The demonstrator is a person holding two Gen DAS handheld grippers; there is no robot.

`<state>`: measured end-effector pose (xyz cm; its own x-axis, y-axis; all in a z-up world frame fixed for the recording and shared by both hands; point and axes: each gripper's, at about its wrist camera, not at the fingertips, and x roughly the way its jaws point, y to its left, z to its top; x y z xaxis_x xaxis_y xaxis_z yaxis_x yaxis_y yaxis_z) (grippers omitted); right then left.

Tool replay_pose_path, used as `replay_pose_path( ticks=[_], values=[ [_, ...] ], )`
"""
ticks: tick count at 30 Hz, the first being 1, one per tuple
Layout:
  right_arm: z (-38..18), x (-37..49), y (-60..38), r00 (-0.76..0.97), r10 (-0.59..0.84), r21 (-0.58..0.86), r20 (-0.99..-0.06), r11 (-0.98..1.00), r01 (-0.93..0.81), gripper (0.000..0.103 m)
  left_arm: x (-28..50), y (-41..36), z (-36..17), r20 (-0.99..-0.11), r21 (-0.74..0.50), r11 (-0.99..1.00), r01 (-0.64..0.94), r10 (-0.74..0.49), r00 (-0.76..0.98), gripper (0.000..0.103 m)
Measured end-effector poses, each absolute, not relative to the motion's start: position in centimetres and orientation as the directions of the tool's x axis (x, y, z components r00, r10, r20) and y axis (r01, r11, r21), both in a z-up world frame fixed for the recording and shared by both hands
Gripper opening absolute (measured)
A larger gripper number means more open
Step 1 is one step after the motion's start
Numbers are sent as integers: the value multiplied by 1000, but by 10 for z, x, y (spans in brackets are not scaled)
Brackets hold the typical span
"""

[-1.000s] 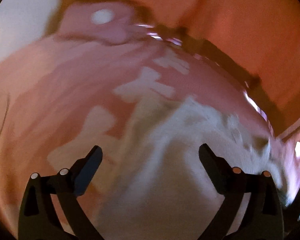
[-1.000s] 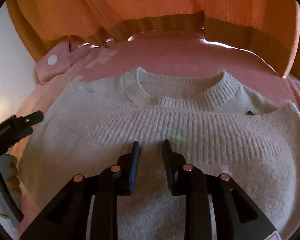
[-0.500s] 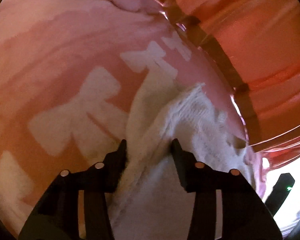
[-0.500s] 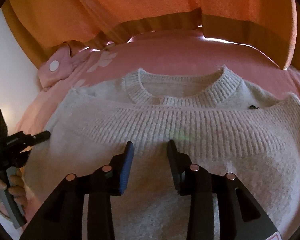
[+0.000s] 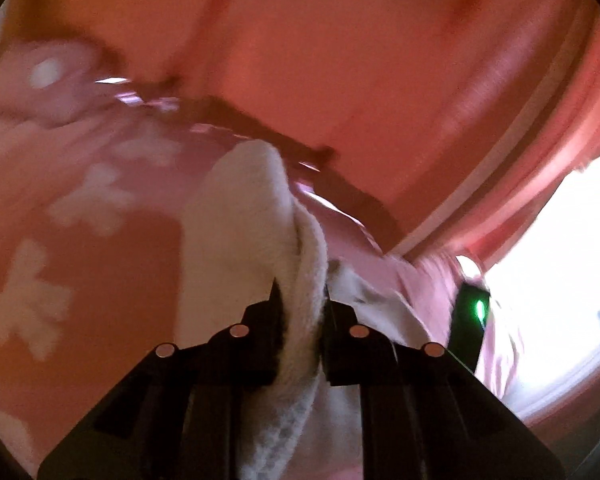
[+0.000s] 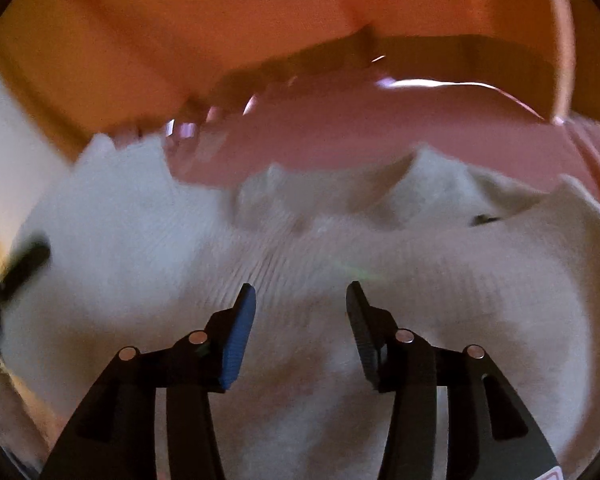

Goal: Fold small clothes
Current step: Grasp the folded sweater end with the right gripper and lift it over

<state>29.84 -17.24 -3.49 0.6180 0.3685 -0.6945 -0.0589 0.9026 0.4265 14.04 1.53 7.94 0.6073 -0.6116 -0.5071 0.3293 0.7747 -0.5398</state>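
One side-fold step is judged underway: sweater (image 6: pixel 340 280) lies on pink bedding (image 5: pixel 100 280), its edge pinched by closing left gripper (image 5: pixel 300 300), right gripper (image 6: pixel 300 300) opening with nothing gripped; carrying across body is called for next.

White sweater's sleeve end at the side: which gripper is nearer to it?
Left. The left gripper has its jaws closing on the bunched sleeve end; the right gripper, jaws opening and empty, hangs over the white sweater body.
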Motion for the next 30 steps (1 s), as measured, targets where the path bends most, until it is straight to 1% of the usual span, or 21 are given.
replay_pose_path(
  ticks=[2,3,6,8,9,11,12,13,15,18,20,25,26,27,28,30],
  values=[
    [-30,294,-210,658,399,544,-639,839,20,53,137,-20,72,-528,-519,761,388,-643,554,15],
    [-31,292,-227,671,393,574,-628,816,60,54,137,-35,65,-547,-508,761,405,-647,531,14],
    [-34,285,-261,683,358,599,-637,787,146,55,136,-72,29,-620,-466,780,418,-625,474,15],
    [-39,282,-272,674,404,653,-618,741,155,56,130,-82,14,-643,-424,795,434,-602,473,16],
    [-40,281,-272,666,435,680,-605,718,148,57,125,-84,15,-637,-401,797,451,-596,488,20],
    [-41,280,-267,643,512,729,-570,676,107,61,110,-82,26,-607,-378,785,492,-611,508,35],
    [-41,280,-264,634,536,743,-557,663,92,64,104,-79,32,-591,-387,772,505,-628,507,55],
    [-41,278,-257,618,575,765,-536,640,68,66,96,-70,41,-559,-412,750,517,-656,507,72],
    [-40,279,-242,575,634,788,-516,615,28,70,86,-62,54,-529,-434,724,536,-686,499,81],
    [-42,280,-221,502,681,783,-533,621,-11,72,79,-47,64,-542,-428,715,553,-693,476,82],
    [-43,279,-212,468,689,771,-553,636,-25,73,75,-32,65,-541,-424,727,540,-681,493,86],
    [-47,284,-189,420,696,743,-583,665,-70,73,74,-7,37,-612,-388,780,491,-616,496,88],
    [-48,285,-182,409,693,731,-594,677,-86,68,72,-4,33,-619,-389,777,495,-618,485,89],
    [-49,285,-177,405,690,722,-600,685,-97,58,72,-3,33,-619,-391,771,502,-624,477,92],
    [-49,285,-170,397,681,702,-615,703,-118,54,71,-3,33,-610,-393,763,513,-634,475,94],
    [-50,285,-162,392,662,667,-638,730,-147,40,69,-6,36,-602,-381,755,534,-641,476,96]
  ],
)
